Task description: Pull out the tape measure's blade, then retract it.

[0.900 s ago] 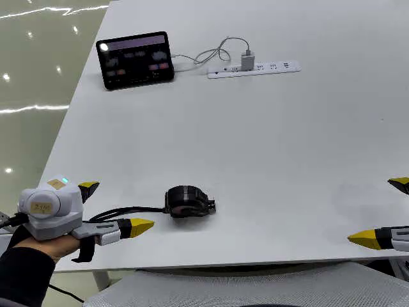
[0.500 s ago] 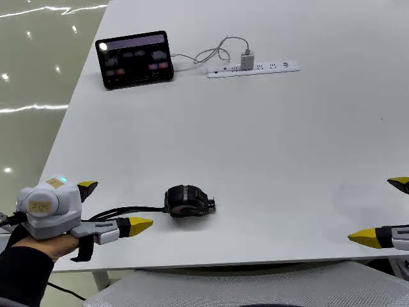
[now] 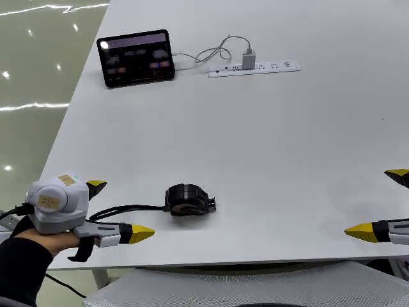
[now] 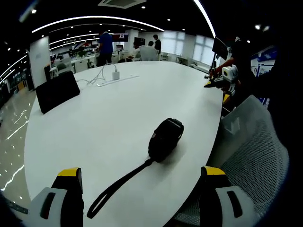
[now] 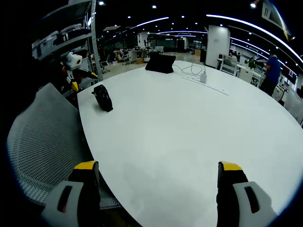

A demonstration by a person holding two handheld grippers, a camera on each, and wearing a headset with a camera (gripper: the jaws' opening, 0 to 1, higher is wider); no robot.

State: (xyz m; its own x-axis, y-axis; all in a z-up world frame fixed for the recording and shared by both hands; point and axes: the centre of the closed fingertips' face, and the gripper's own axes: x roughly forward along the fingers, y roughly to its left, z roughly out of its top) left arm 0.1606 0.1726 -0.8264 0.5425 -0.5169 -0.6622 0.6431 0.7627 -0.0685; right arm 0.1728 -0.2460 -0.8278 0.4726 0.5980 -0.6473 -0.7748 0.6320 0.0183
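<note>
A black tape measure (image 3: 188,199) lies on the white table (image 3: 255,141) near its front edge, with a black wrist strap (image 3: 124,210) trailing left; no blade is drawn out. My left gripper (image 3: 121,210) stands open just left of it, the strap's loop lying between its yellow-tipped fingers. The left gripper view has the tape measure (image 4: 165,138) ahead of the left gripper (image 4: 142,177). My right gripper (image 3: 382,204) is open at the table's right front edge, far from the tape. In the right gripper view, the right gripper (image 5: 158,171) is wide open and the tape measure (image 5: 103,97) sits far off.
A dark tablet (image 3: 135,58) stands at the back left, next to a white power strip (image 3: 254,68) with a charger and cable. A grey mesh chair back (image 3: 243,288) is below the table's front edge. People stand in the background of both gripper views.
My left gripper has dropped slightly lower and shifted a little right toward the front edge. The right gripper has edged slightly left. The tape measure has not moved.
</note>
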